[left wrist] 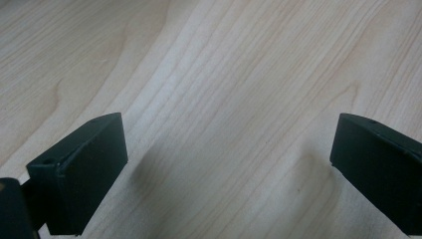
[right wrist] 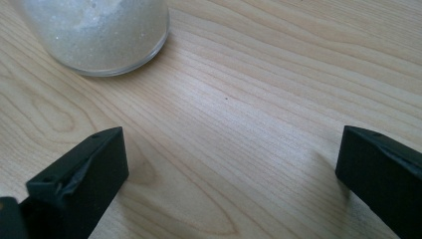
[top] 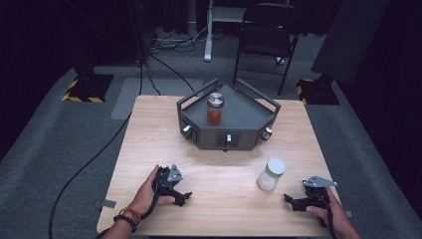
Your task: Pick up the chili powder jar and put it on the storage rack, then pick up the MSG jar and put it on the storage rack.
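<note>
The jar of white grains [top: 271, 175] stands upright on the bench [top: 149, 129], right of centre in the lower part of the high view, just up and left of the right gripper [top: 294, 201]. In the right gripper view its glass base [right wrist: 99, 35] fills the upper left corner, off the line between the jaws. It looks like smooth, round clear glass with a pale lid: stiff, probably slippery, breakable if knocked over, and moderately heavy since it seems well filled. The straight wall below the lid is likely the best place to grip; the lid itself may turn or slip.

Both grippers are spread wide with nothing between the jaws. The left gripper [top: 180, 197] lies low on the bench at lower left, well apart from the jar, with bare wood ahead of it.

A dark angular tray [top: 249, 107] sits at the far middle of the bench, holding a second jar with reddish contents [top: 215, 110]. Nothing stands between the right gripper and the white jar; the gripper would need to swing left to centre on it.
</note>
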A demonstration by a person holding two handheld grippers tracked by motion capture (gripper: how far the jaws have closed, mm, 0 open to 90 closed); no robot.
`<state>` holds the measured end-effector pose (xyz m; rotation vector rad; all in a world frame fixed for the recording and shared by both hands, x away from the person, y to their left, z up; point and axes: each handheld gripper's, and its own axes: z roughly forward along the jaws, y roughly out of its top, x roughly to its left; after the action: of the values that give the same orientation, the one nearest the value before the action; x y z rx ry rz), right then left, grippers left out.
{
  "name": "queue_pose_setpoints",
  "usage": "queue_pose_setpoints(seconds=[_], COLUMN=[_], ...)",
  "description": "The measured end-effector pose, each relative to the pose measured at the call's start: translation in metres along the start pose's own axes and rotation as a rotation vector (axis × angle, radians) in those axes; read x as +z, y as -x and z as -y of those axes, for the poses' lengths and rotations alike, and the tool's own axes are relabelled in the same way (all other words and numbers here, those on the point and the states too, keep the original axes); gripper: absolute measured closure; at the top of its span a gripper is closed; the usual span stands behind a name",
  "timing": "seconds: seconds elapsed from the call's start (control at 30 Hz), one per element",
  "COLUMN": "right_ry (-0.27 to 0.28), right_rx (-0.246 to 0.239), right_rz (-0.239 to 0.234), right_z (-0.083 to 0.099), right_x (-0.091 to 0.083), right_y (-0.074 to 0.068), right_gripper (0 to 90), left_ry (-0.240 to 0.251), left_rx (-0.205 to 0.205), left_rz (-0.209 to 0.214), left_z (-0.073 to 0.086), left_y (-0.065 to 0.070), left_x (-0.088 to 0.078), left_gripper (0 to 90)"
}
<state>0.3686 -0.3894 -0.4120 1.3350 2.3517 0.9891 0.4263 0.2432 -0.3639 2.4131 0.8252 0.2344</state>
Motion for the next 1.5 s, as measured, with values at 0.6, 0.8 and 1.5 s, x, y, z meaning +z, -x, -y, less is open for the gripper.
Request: queue_pose_setpoints(seconds=[0.6, 0.8, 1.5], right_ry=[-0.001, -0.001, -0.001], right_rx=[-0.003, -0.007, -0.013], right_rz=[-0.003, -0.007, -0.013], right_z=[0.0, 0.0, 0.0], right_x=[0.0, 0.0, 0.0], right_y=[0.0, 0.001, 0.002], right_gripper=[0.0, 0.0, 0.0], left_ry=[0.031, 0.029, 0.03], left_rx=[-0.038, -0.048, -0.048], left_rz=[0.007, 0.0, -0.001], left_z=[0.017, 0.02, 0.021], left_y=[-0.009, -0.01, -0.012], left_x=[-0.001, -0.003, -0.004], left_gripper=[0.2, 0.2, 0.2])
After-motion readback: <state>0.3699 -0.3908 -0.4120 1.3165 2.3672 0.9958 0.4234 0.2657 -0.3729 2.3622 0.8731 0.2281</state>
